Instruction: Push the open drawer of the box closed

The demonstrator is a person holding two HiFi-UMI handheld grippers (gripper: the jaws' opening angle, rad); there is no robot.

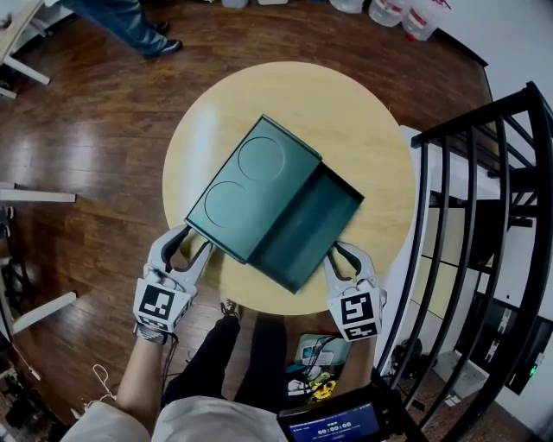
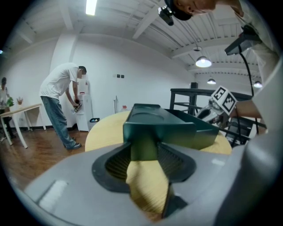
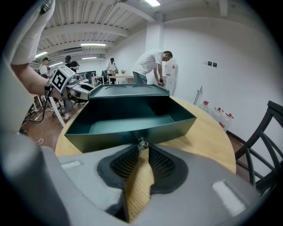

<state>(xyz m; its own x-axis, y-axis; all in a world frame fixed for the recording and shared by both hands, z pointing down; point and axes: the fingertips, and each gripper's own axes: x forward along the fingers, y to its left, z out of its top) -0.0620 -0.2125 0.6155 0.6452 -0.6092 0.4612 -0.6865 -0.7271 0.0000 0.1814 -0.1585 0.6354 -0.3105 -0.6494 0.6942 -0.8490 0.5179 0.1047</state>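
Observation:
A dark green box (image 1: 251, 194) lies at an angle on the round wooden table (image 1: 363, 129), its drawer (image 1: 311, 229) pulled out toward the lower right and empty. My left gripper (image 1: 192, 244) is at the box's near left corner. In the left gripper view that corner of the box (image 2: 154, 126) fills the gap between the pads of my left gripper (image 2: 143, 152). My right gripper (image 1: 339, 252) is at the drawer's front wall. In the right gripper view the drawer (image 3: 128, 121) shows a small metal knob (image 3: 142, 143), pinched between the tips of my right gripper (image 3: 142, 148).
A black metal railing (image 1: 484, 216) stands close to the table's right side. A person (image 2: 59, 101) bends at a water dispenser across the room. Water bottles (image 1: 406, 13) stand on the floor beyond the table. A screen device (image 1: 337, 423) hangs at my waist.

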